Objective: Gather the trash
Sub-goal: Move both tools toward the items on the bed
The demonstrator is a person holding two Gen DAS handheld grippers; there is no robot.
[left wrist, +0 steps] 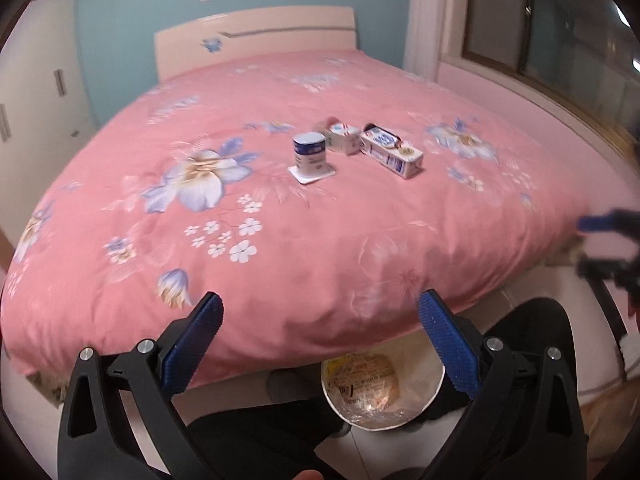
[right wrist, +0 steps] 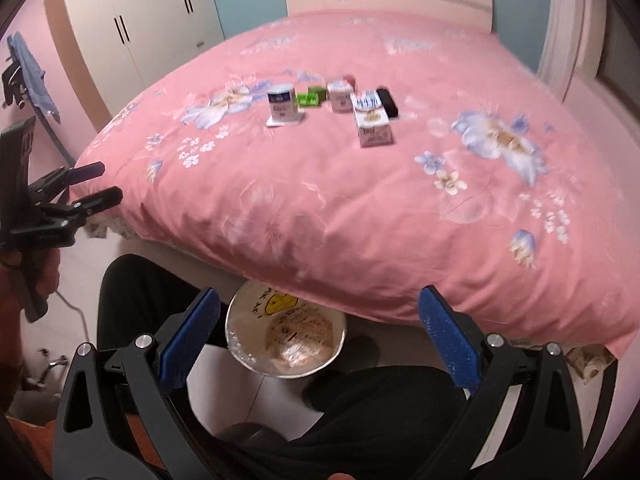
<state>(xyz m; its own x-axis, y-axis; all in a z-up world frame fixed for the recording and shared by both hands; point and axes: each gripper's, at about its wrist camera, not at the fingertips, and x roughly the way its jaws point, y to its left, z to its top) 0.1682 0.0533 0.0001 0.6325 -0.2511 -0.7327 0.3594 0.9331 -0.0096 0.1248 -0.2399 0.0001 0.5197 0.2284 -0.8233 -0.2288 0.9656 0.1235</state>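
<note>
Left gripper (left wrist: 318, 312): its blue-padded fingers are standing spread wide, gripping nothing, hovering over the near edge of the bed, above the bin.
Right gripper (right wrist: 320, 308): it is likewise gaping wide and holding nothing, hanging over the same near edge; in the left wrist view it is showing at the far right, blurred.
Trash bin (right wrist: 286, 334): it is sitting on the floor just under the bed's near edge, between the person's dark-trousered legs, lined with a clear bag and holding a printed wrapper; a yellow face mark is showing, but the writing is too blurred to read.
Cup (left wrist: 309, 150): a white and dark-blue pot is standing inverted on its square lid, left-most of the trash cluster on the bed; its label is unreadable.
Long carton (left wrist: 392, 152): it is lying on its side at the right of the cluster, with blue print too blurred to read.
Small carton (left wrist: 342, 136): it is sitting between the cup and the long carton.
Green box (right wrist: 309, 98): it is lying just behind the cup.
Black object (right wrist: 387, 103): it is lying beside the long carton's far end.
Bed cover (left wrist: 280, 220): pink, with blue and white flowers.
Room: a pale headboard (left wrist: 256, 42) is standing against a blue wall, with a white wardrobe (right wrist: 136, 24) at left and a window (left wrist: 560, 32) at right.
</note>
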